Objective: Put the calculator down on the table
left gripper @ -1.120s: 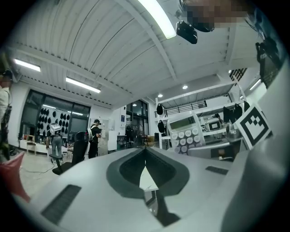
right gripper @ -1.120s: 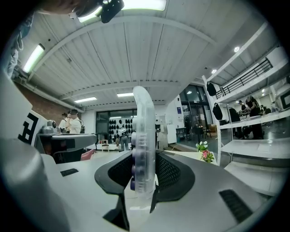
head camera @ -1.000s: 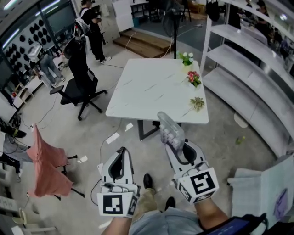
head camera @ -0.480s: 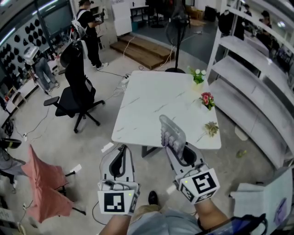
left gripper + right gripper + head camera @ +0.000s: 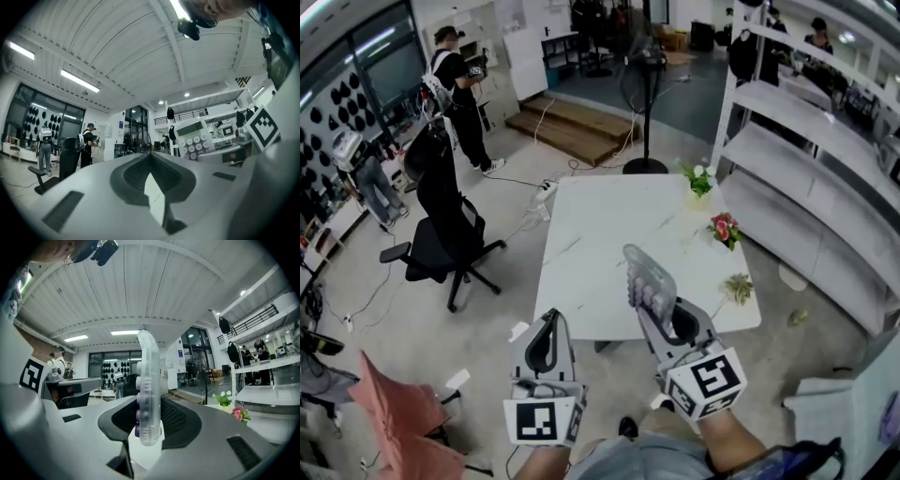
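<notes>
Jaws: right gripper (image 5: 662,314) clamps calculator (image 5: 649,272) at lower end; left gripper (image 5: 550,326) closed, empty. Likely light, stiff, slick; table (image 5: 595,234) at 12 o'clock.

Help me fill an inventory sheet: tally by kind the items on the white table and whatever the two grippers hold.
Plant decorations on the table: 3 (white flowers, red flowers, green sprig)
Calculator, clamped in the right gripper: 1
Items in the left gripper: 0
Total: 4
</notes>
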